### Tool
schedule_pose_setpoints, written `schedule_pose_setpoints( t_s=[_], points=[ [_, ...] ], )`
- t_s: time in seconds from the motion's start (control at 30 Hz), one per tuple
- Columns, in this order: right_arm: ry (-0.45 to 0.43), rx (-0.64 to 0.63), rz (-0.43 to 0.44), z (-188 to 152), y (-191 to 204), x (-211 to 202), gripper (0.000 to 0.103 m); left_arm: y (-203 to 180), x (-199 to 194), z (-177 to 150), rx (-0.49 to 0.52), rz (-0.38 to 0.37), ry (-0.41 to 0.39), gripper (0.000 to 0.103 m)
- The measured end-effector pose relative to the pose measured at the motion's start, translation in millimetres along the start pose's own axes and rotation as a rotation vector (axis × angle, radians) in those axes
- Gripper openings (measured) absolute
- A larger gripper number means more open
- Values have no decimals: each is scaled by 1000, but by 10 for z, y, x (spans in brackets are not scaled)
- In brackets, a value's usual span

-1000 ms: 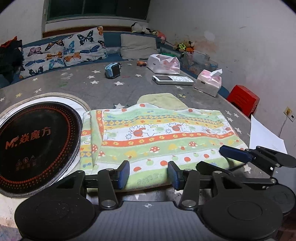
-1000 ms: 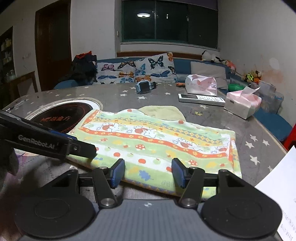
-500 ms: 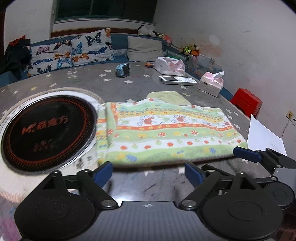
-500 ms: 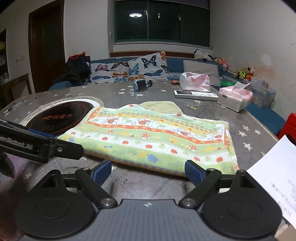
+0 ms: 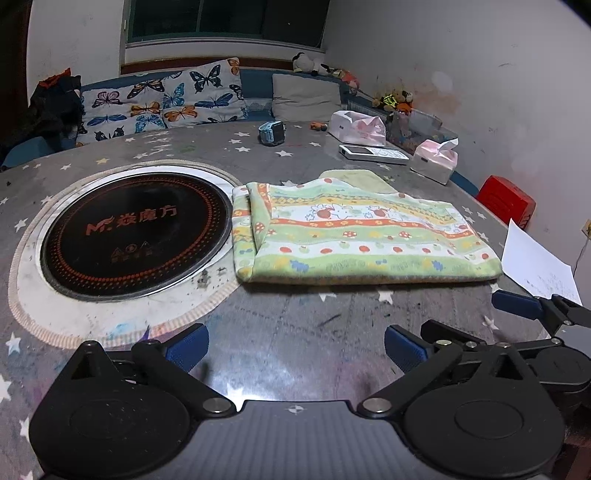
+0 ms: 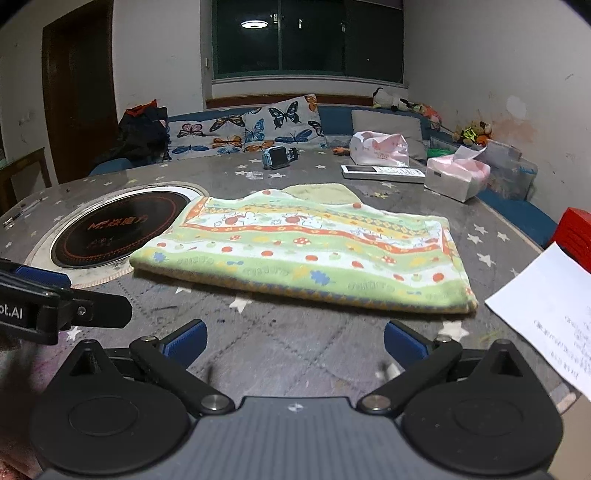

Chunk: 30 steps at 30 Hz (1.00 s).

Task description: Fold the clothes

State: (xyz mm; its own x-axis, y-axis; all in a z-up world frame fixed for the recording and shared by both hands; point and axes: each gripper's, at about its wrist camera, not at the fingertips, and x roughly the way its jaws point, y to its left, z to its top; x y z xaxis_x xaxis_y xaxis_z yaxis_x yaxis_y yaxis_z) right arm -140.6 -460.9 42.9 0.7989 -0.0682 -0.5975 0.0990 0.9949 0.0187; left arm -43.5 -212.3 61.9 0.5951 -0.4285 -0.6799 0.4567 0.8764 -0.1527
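Both views are dim and warm-toned, lit from overhead indoors: a round ceiling lamp shows as a reflection (image 6: 253, 24) in the dark window (image 6: 306, 37), and a soft sheen lies on the table (image 5: 295, 365) just ahead of the near fingers. Fisheye distortion bends the walls and the table rim, with black vignetting in the corners. The far room looks soft and grainy, the folded towel (image 6: 306, 251) has a slightly smeared near edge, and shadows beneath it are faint.

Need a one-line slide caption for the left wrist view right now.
Left gripper open above the table, short of the folded patterned cloth beside the round cooktop.
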Motion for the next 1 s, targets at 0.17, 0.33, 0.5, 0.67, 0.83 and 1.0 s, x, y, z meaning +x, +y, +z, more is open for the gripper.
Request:
schedule_pose_setpoints(
  t_s=[0.17,0.33,0.5,0.67,0.83,1.0],
  points=[
    [6,9,-19,-28,27,-45,103,29,-52,-47,-20,-4,1,103],
    [7,26,-29,-59,47,-82,103,26,-92,-97,-21,2,4,103],
    [11,31,-36,-79,66,-99,103,18,-123,-118,-16,14,-1,103],
    [5,35,-45,-83,78,-126,103,13,-145,-130,-17,12,-2,103],
    [0,35,-47,-89,87,-148,103,-11,-164,-135,-15,7,-3,103],
    [-2,35,-44,-93,88,-159,103,-26,-170,-135,-16,2,-3,103]
  ],
)
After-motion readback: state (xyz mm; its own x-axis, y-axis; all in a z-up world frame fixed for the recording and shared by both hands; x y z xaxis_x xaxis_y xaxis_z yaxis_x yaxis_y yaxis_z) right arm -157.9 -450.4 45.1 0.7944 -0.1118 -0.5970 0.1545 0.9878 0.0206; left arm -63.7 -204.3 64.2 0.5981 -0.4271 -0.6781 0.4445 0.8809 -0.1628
